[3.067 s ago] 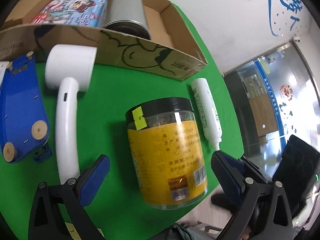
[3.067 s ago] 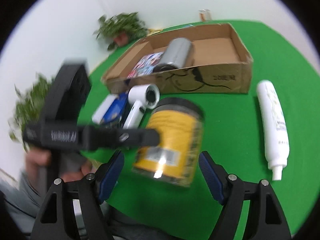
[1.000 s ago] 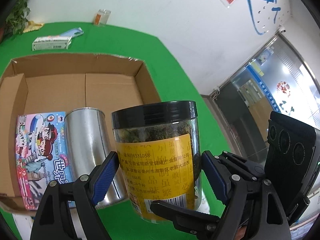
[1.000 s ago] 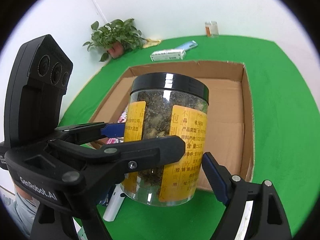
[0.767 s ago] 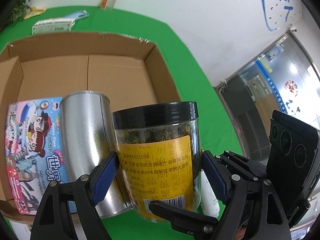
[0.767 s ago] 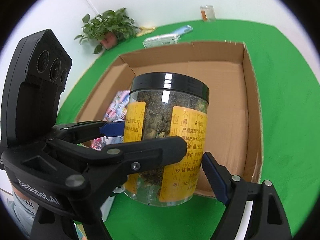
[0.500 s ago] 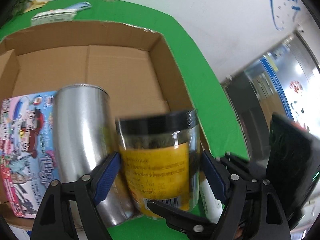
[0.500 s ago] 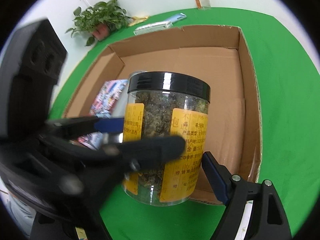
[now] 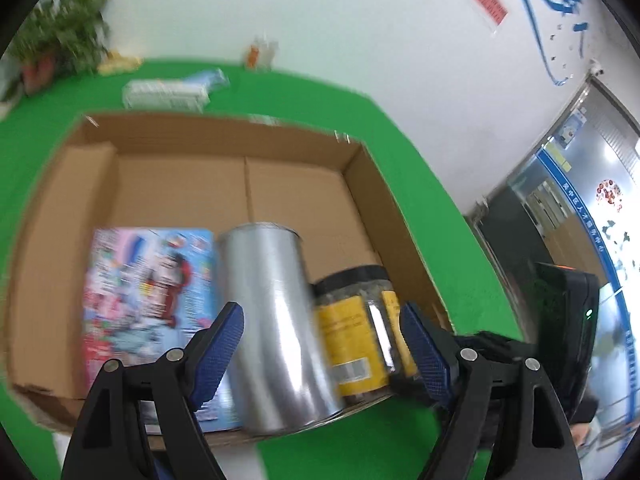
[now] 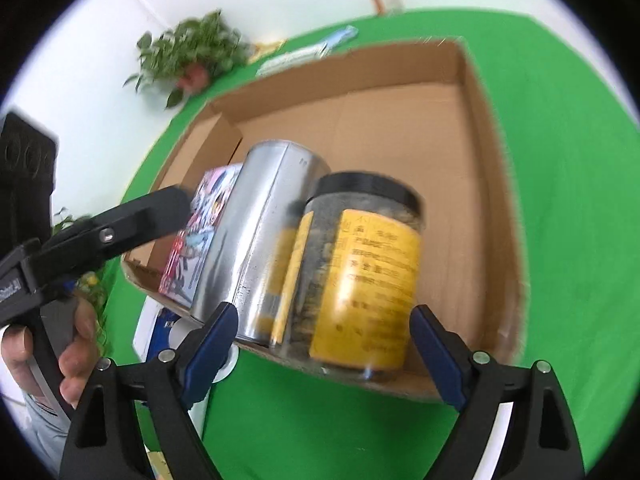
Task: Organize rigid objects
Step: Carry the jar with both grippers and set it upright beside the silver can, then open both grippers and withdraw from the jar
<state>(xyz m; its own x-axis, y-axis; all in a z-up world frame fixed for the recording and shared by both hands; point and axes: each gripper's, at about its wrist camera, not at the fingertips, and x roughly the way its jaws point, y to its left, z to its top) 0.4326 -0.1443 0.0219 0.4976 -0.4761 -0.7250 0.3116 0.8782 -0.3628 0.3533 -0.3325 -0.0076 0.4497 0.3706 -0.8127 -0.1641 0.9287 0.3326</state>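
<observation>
From the left wrist, our left gripper (image 9: 320,344) has jaws spread wide, holding nothing. Beyond them the jar (image 9: 356,332) lies in the cardboard box (image 9: 392,216), lid pointing away, touching the silver can (image 9: 276,328); bare floor lies farther in.

From the right wrist, our right gripper (image 10: 320,340) jaws gape empty, flanking the jar (image 10: 360,284) near the box's (image 10: 500,184) front edge.

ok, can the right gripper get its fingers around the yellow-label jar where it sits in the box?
Probably yes. The right gripper is open and wider than the jar. But the silver can sits tight against the jar's left side, and the box front wall is low.
</observation>
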